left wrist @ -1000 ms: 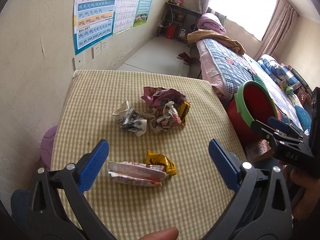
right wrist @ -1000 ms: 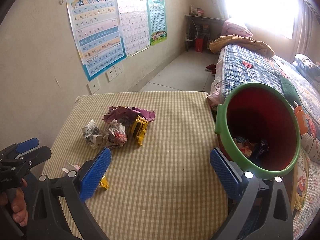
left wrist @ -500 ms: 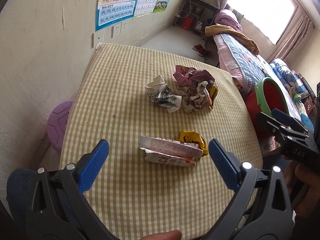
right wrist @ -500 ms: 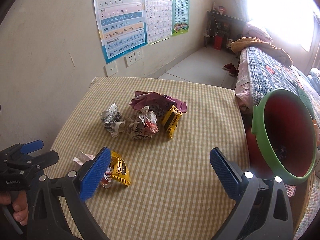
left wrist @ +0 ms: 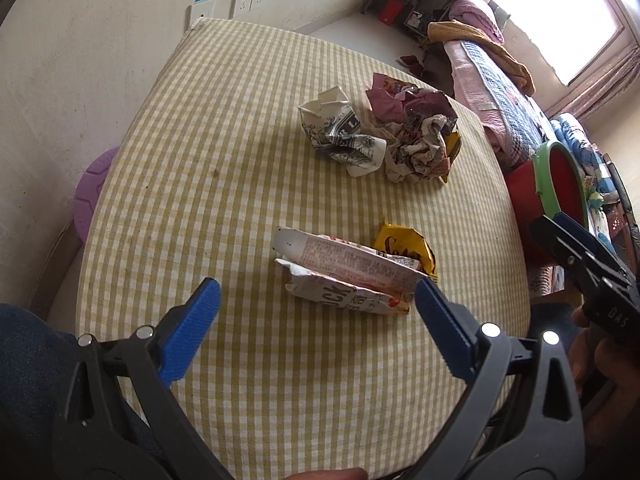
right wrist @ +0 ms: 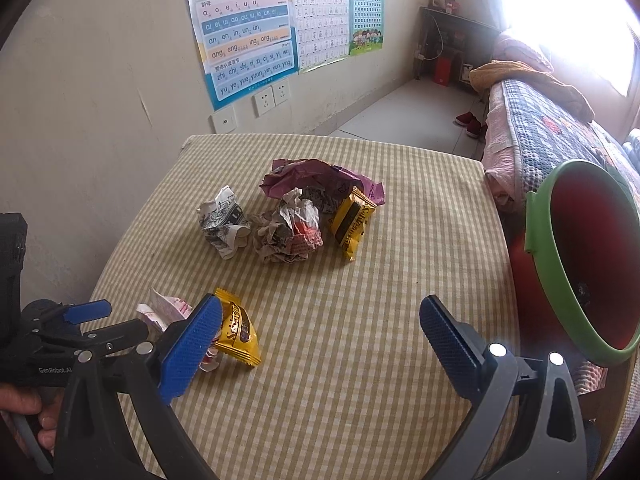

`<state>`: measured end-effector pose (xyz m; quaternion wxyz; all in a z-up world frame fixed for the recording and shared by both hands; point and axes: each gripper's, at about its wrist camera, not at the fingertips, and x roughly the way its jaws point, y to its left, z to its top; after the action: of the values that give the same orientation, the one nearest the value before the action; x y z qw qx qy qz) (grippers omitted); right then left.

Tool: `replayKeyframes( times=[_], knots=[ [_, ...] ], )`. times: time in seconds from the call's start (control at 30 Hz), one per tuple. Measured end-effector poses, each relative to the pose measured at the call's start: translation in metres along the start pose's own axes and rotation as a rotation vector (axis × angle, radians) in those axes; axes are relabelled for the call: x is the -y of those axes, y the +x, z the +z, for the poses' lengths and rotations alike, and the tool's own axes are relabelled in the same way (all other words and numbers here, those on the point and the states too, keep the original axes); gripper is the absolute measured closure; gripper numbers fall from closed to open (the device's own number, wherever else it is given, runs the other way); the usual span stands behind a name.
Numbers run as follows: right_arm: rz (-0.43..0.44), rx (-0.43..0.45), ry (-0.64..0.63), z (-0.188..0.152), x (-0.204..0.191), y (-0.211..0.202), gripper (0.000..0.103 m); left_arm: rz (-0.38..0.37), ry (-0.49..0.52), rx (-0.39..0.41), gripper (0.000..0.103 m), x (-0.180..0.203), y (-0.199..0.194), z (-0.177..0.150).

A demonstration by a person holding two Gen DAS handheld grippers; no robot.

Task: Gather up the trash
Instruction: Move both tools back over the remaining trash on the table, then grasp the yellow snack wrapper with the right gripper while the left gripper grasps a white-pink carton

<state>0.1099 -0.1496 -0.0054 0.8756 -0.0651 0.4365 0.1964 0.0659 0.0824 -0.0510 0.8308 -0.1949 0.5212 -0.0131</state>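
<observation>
Crumpled wrappers (left wrist: 400, 136) strewn on tablecloth (left wrist: 200, 200)

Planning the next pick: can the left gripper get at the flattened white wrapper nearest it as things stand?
Probably yes. The left gripper is open, its fingers either side of the white wrapper, with nothing between. A small yellow packet touches its far side.

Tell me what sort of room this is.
Likely a home bedroom, perhaps a child's: a bed with a quilt, pinyin charts on the wall, and slippers on the floor.
</observation>
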Motion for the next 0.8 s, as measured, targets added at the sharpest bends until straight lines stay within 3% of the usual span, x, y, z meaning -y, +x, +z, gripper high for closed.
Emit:
replayKeyframes(
  times=[0.37,0.5,0.63,0.8],
  knots=[
    [0.013,-0.030,0.007,-0.005,0.004,0.016,0.007,-0.063,-0.099,-0.087,0.036,-0.004,0.031,0.004],
    [0.017,-0.041,0.010,-0.006,0.005,0.021,0.007,-0.066,-0.105,-0.090,0.060,-0.004,0.036,0.007],
    [0.030,-0.056,0.004,-0.008,0.002,0.028,0.007,-0.083,-0.106,-0.081,0.074,-0.004,0.037,0.011],
    [0.053,-0.078,-0.010,-0.010,-0.004,0.036,0.008,-0.100,-0.095,-0.063,0.081,-0.007,0.033,0.016]
  ],
)
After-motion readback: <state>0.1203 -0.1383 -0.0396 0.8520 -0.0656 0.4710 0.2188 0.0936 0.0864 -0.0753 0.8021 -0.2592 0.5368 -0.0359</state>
